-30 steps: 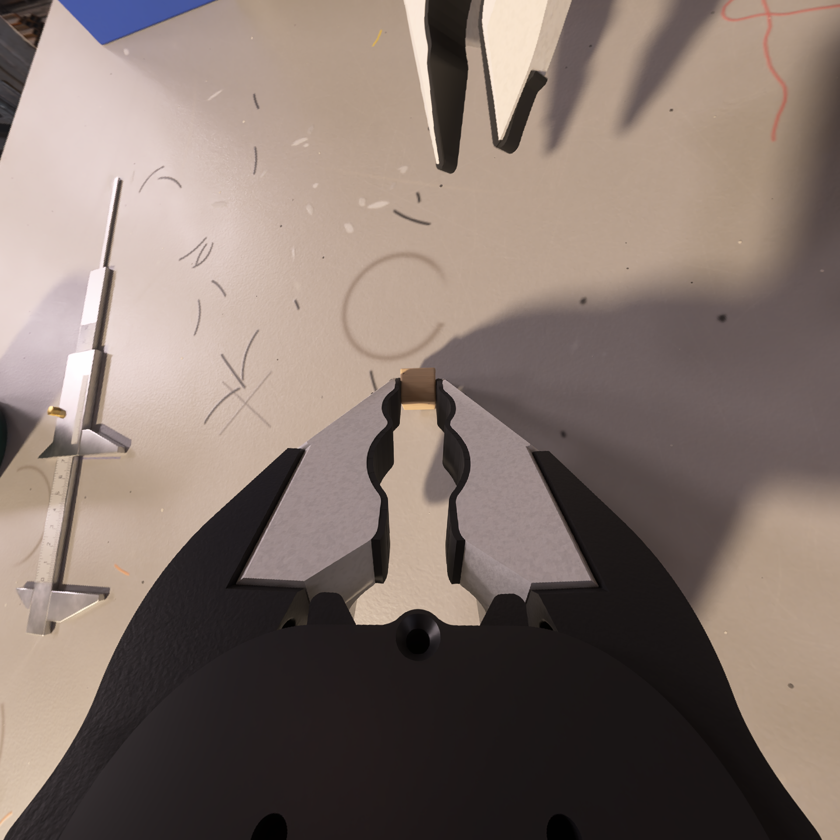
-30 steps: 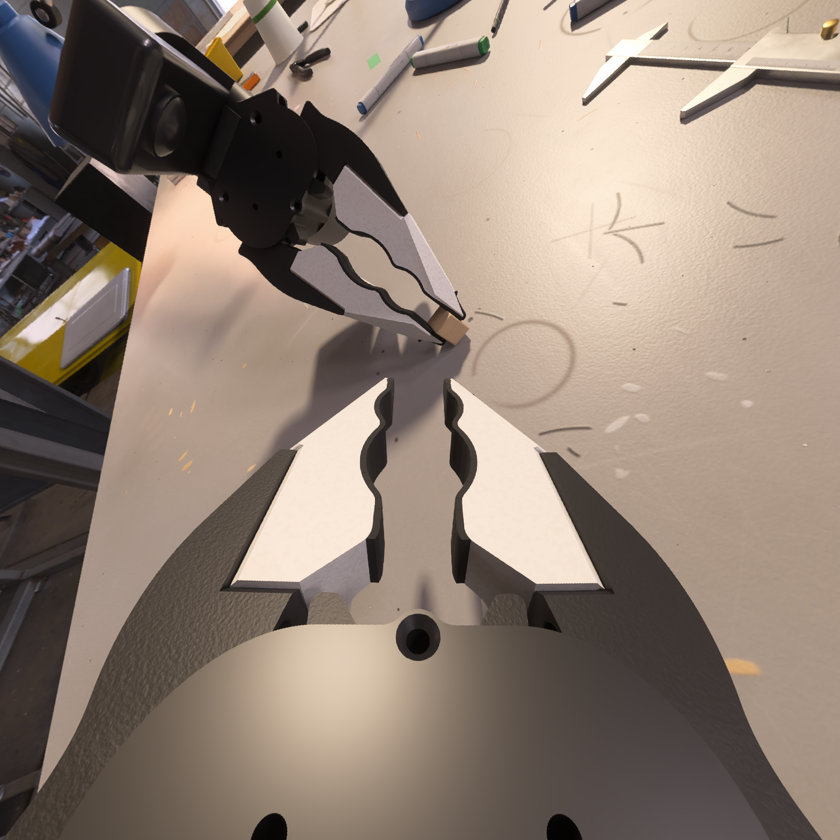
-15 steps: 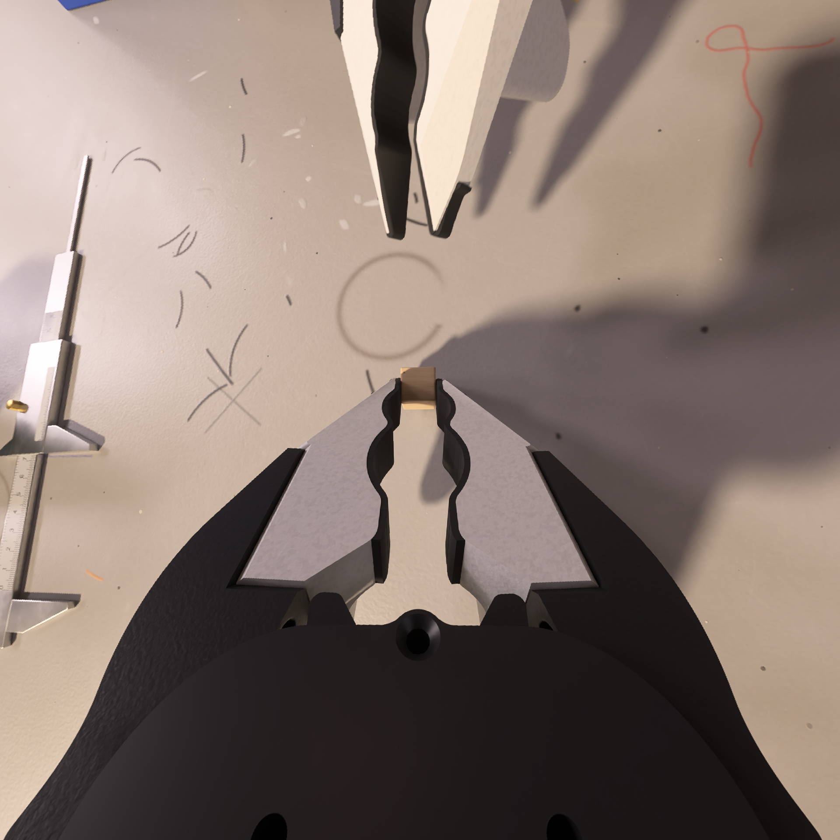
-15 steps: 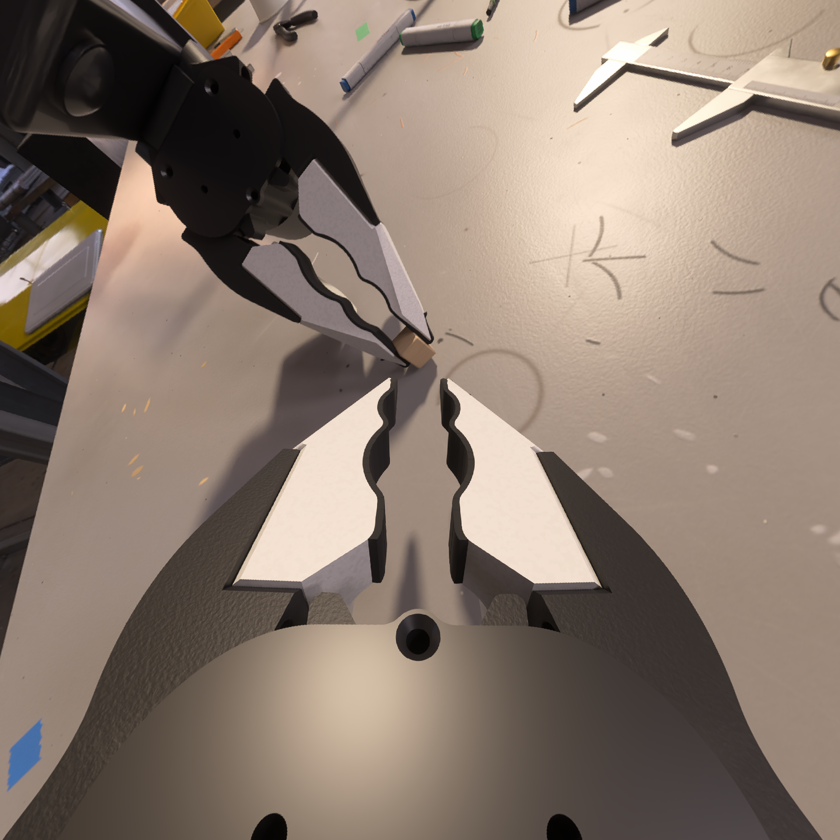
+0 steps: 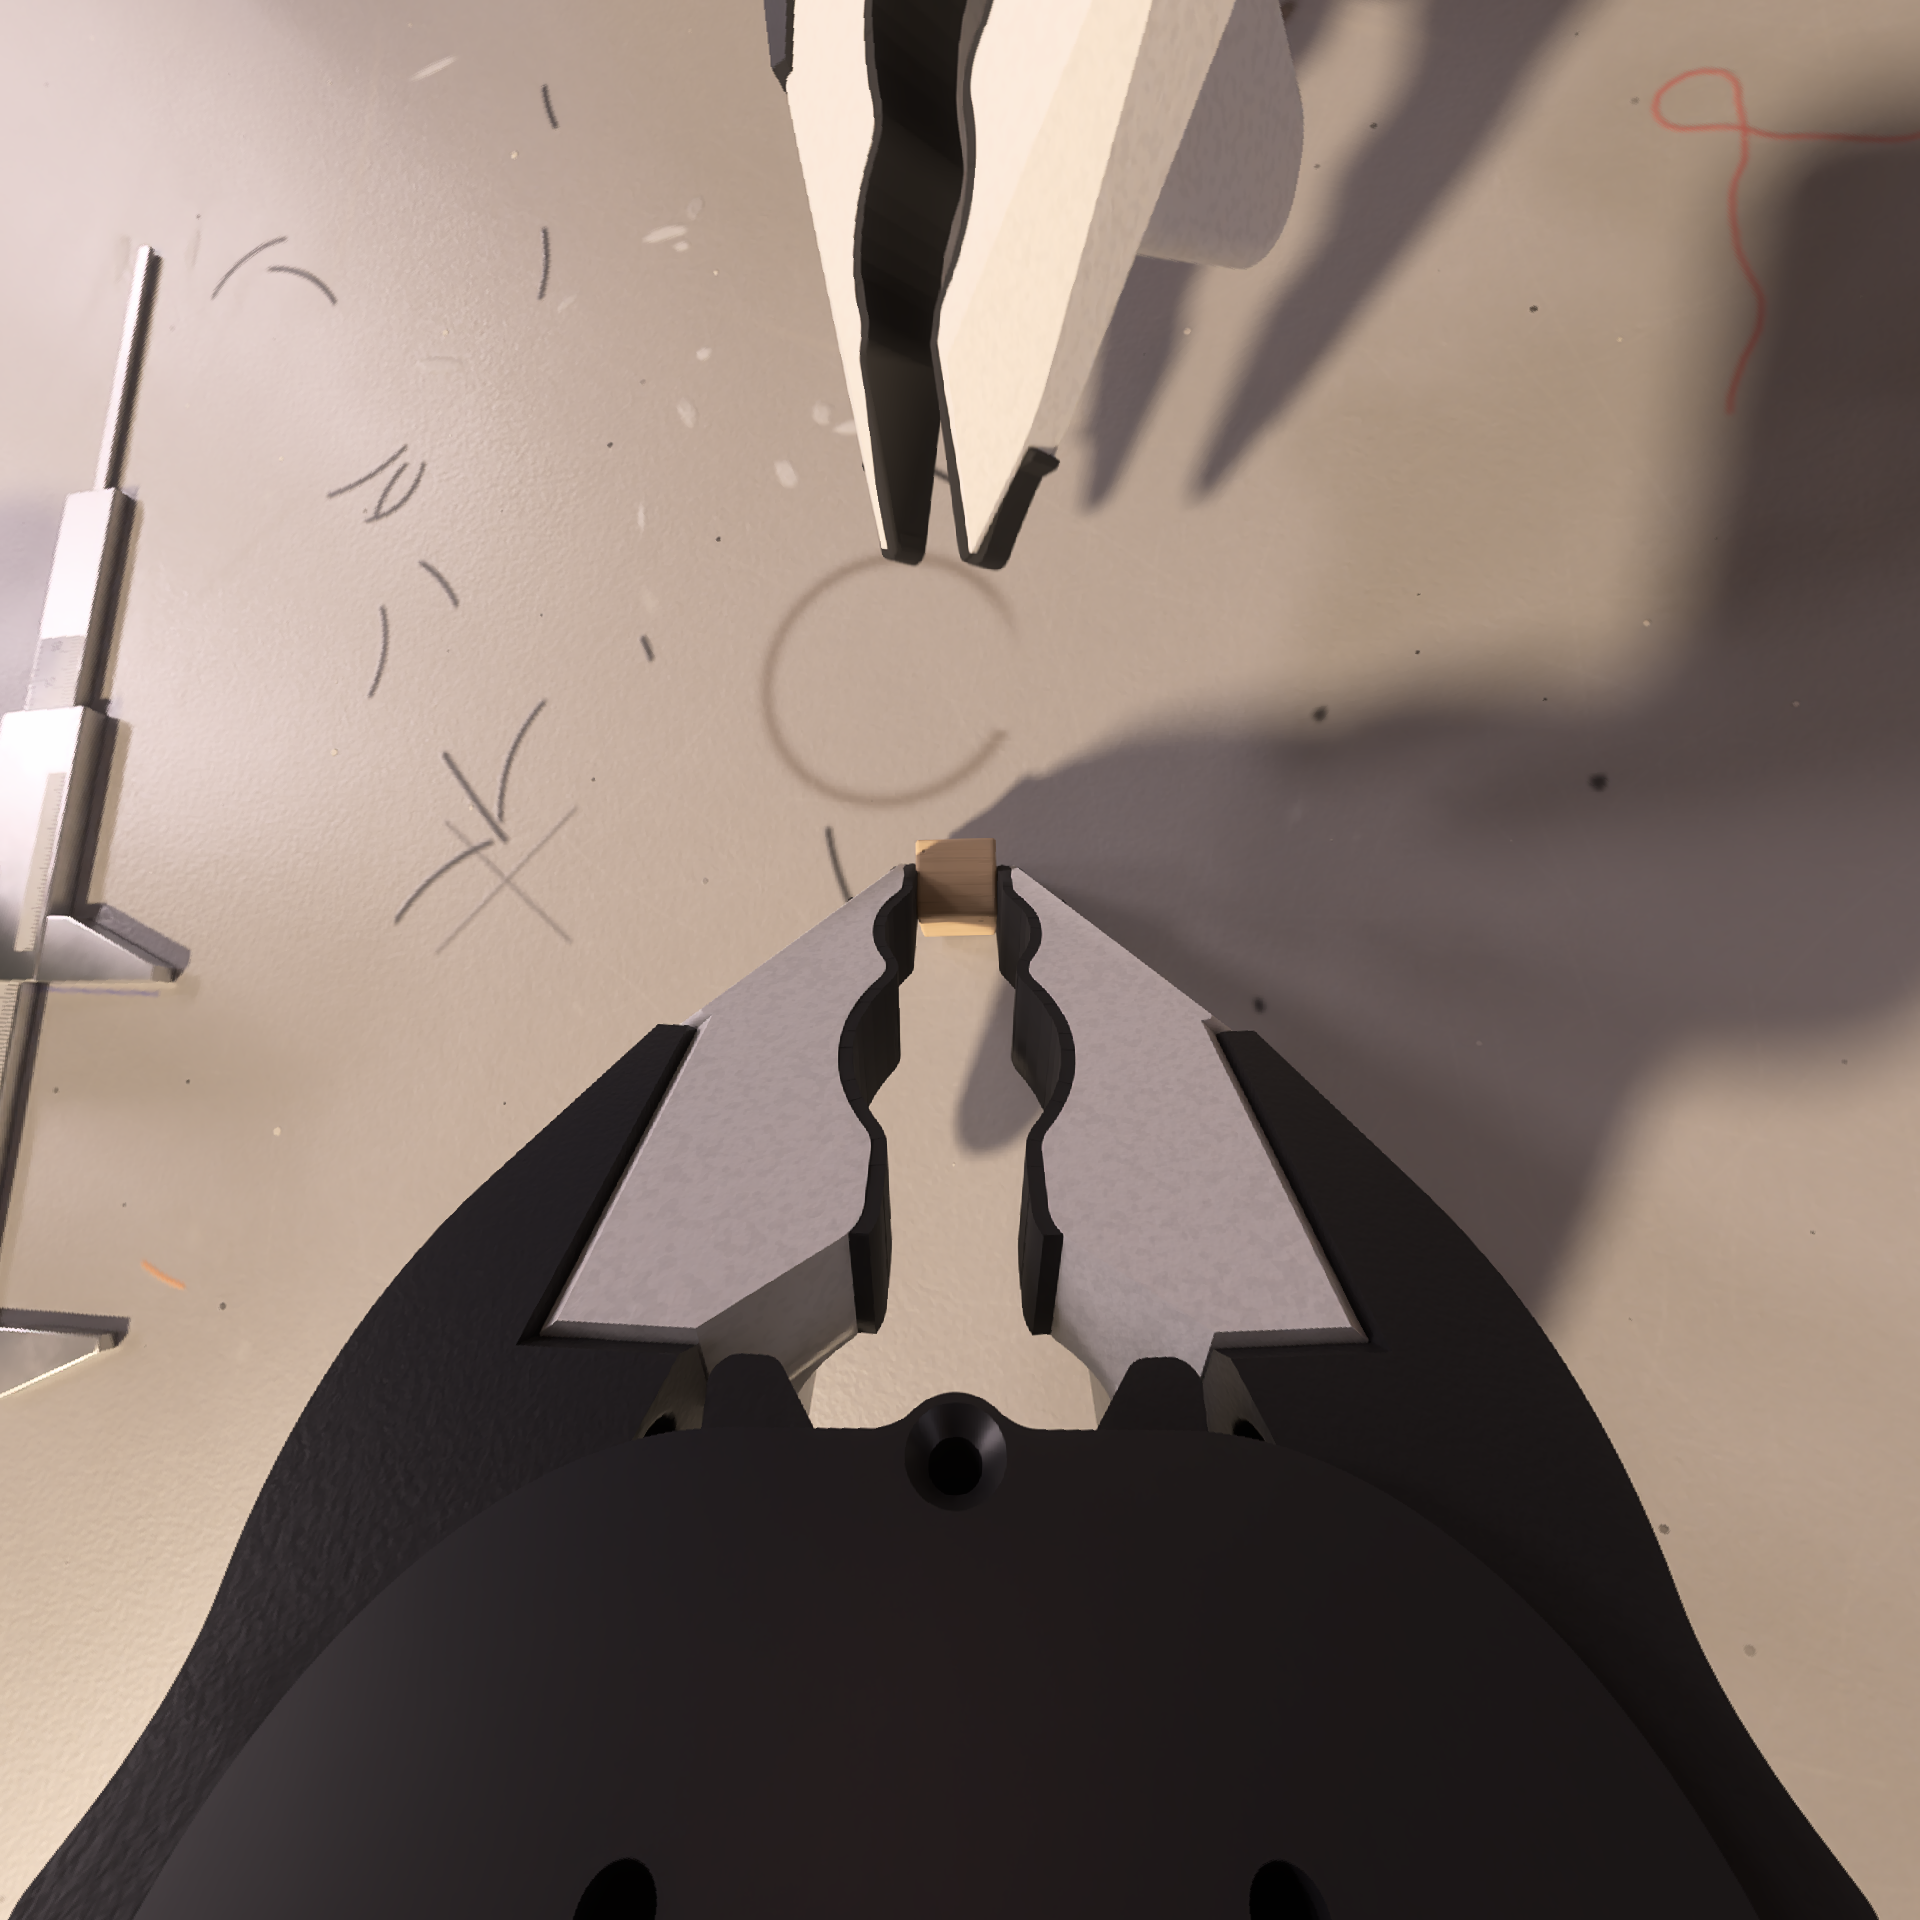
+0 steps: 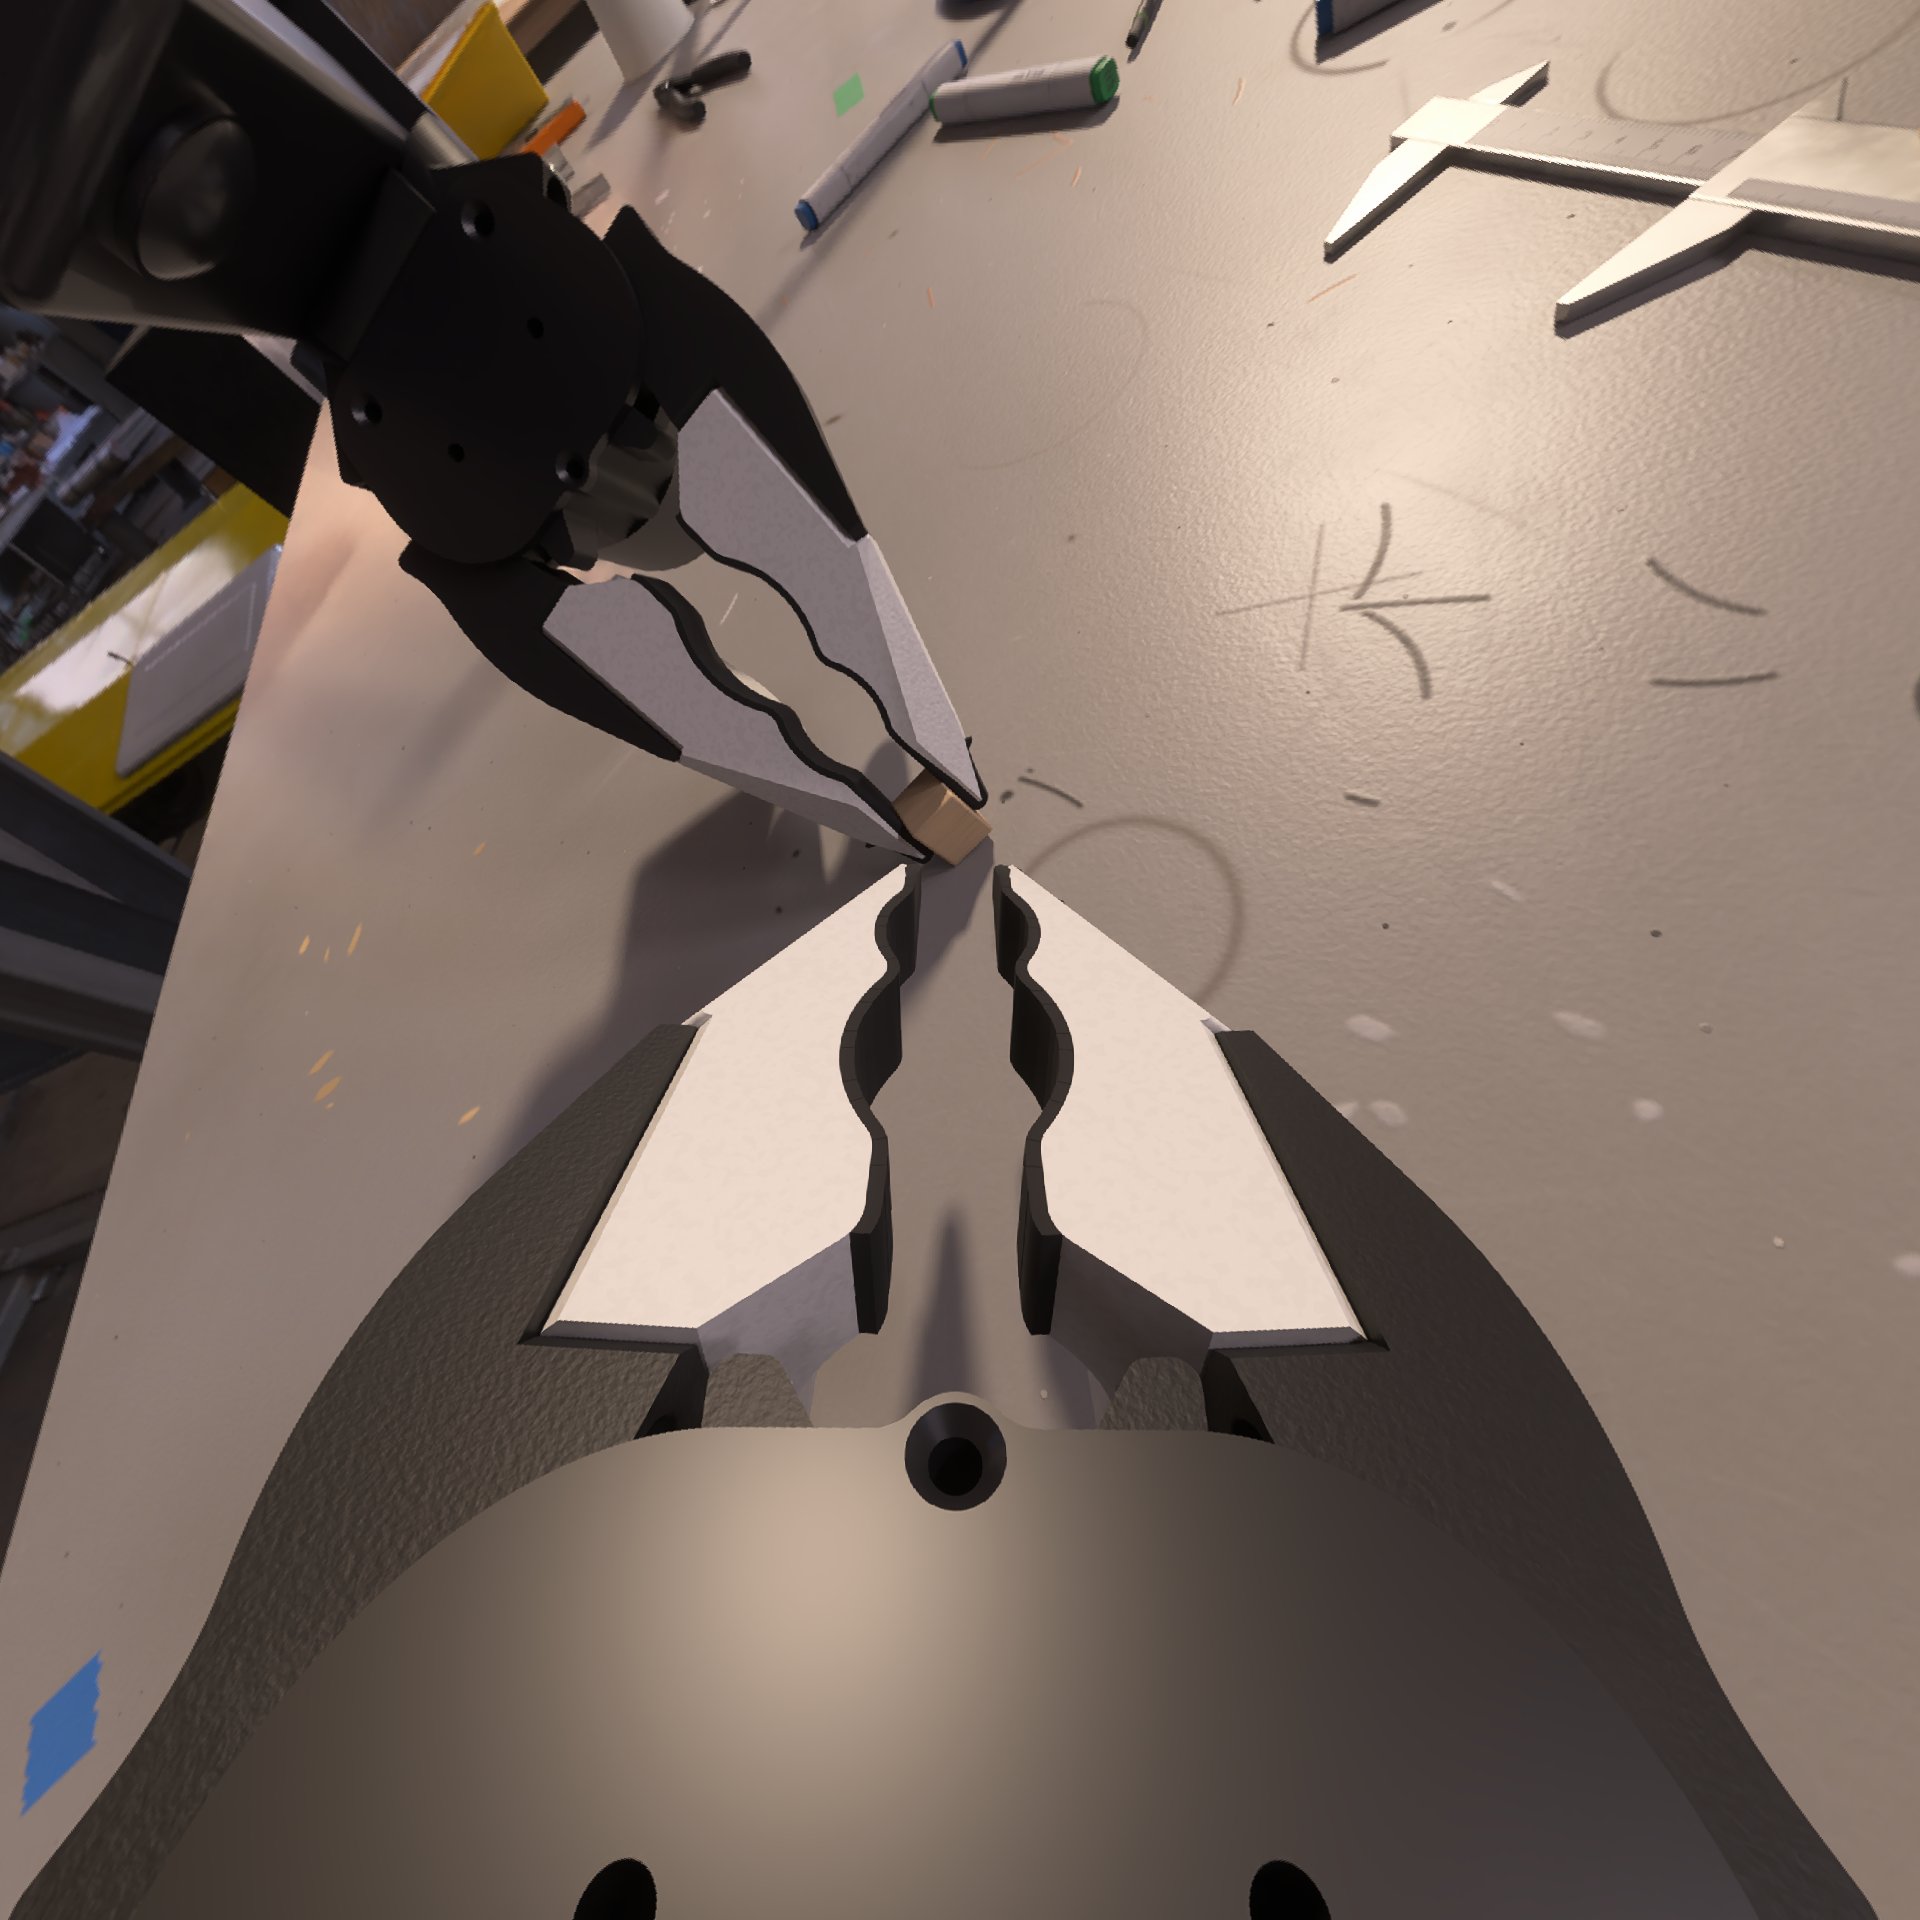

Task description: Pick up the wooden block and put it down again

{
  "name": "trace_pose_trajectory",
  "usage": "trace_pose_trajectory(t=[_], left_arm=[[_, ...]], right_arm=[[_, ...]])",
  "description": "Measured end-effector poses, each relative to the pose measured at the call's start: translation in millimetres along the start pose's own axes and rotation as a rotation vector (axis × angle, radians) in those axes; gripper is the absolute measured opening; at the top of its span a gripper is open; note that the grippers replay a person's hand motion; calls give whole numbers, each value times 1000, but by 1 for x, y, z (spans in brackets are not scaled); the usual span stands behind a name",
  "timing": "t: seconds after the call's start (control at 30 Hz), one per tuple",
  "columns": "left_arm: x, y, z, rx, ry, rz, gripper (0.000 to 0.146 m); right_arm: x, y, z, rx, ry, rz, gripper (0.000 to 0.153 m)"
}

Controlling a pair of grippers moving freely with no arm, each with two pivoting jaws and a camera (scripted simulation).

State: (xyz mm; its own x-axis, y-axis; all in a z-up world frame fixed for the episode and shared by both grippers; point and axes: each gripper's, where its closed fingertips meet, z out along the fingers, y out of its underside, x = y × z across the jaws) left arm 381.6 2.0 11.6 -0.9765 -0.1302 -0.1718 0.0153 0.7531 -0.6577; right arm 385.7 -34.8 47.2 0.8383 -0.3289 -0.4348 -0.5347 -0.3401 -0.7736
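Note:
The wooden block (image 5: 956, 891) is a small tan cube pinched between the fingertips of my left gripper (image 5: 956, 899), which is shut on it. The block is held down at the table surface; I cannot tell whether it touches. In the right wrist view the left gripper (image 6: 940, 826) reaches in from the upper left with the block (image 6: 943, 823) at its tips. My right gripper (image 6: 954, 883) is empty, its jaws a narrow gap apart, with its tips just short of the block. It also shows in the left wrist view (image 5: 943, 551), pointing down from the top.
A steel caliper (image 5: 62, 727) lies to the left; it also shows in the right wrist view (image 6: 1662, 177). Two markers (image 6: 1023, 88) lie at the far end. The table edge (image 6: 156, 935) runs down the left. A pencilled circle (image 5: 790, 727) lies between the grippers.
The right gripper has moved in toward the block, its tips now close to it. The left gripper stays shut on the block and has shifted slightly away from the caliper.

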Motion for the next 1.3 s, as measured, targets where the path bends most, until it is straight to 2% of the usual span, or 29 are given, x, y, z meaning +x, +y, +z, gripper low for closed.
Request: trace_pose_trajectory(t=[0.13, 0.33, 0.47, 0.9, 1.3], left_arm=[[0, 0, 0, -1, 1, -18, 14], [0, 0, 0, -4, 15, -32, 14], [-1, 0, 1, -3, 21, -36, 14], [-1, 0, 1, -7, 28, -38, 14], [-1, 0, 1, -16, 13, -35, 14]], right_arm=[[0, 0, 10, -68, 19, -54, 12], [6, 2, 33, -204, 57, -178, 0], [7, 3, 40, -244, 39, -177, 0], [8, 0, 35, -138, -43, -70, 0], [8, 4, 36, -173, -7, -134, 0]])
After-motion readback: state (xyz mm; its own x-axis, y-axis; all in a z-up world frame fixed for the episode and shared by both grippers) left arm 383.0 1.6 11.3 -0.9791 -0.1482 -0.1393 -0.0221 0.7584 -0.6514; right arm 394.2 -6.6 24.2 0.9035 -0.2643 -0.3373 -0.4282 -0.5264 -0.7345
